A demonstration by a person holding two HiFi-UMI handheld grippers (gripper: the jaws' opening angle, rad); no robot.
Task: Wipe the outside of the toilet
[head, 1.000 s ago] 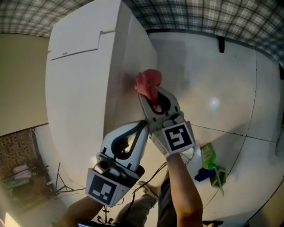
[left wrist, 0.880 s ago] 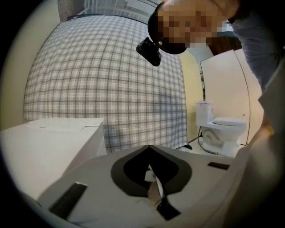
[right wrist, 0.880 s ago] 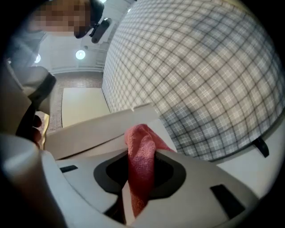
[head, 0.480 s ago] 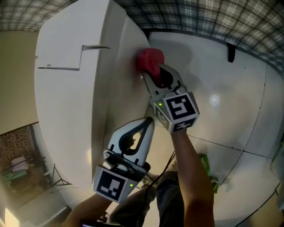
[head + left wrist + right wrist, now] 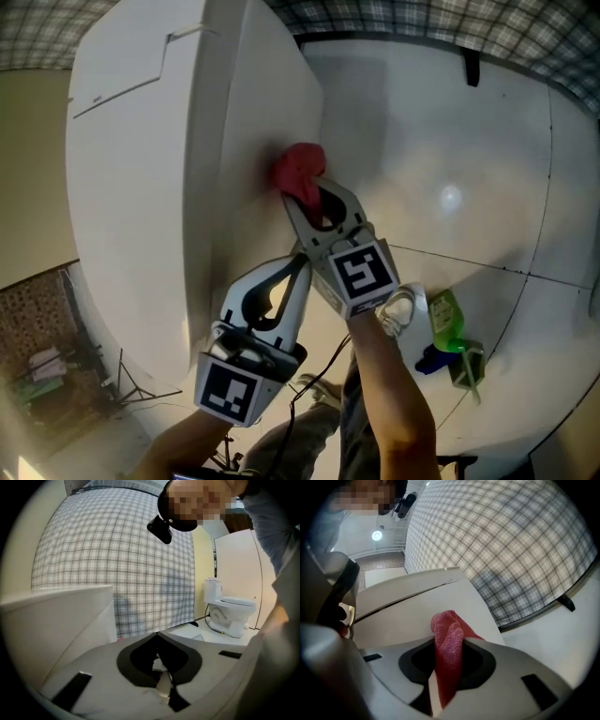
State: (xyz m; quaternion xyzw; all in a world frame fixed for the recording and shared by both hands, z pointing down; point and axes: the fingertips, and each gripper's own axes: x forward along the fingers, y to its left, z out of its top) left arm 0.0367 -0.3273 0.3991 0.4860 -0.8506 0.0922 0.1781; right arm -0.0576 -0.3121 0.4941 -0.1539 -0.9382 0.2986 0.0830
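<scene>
Red terry cloth (image 5: 300,172) is clamped in the right tongs (image 5: 302,199), its bunched end touching the side wall of the white ceramic toilet tank (image 5: 159,169), at 12 o'clock from the tongs in the head view. The left tongs (image 5: 302,264) hang just beside them at 6 o'clock, pressed together on nothing. Only the head view shows a green spray bottle (image 5: 445,323) on the white floor (image 5: 487,187) at 4 o'clock. Only the left gripper view shows a second white toilet (image 5: 229,613) at 3 o'clock, beside grey plaid fabric (image 5: 117,564).
</scene>
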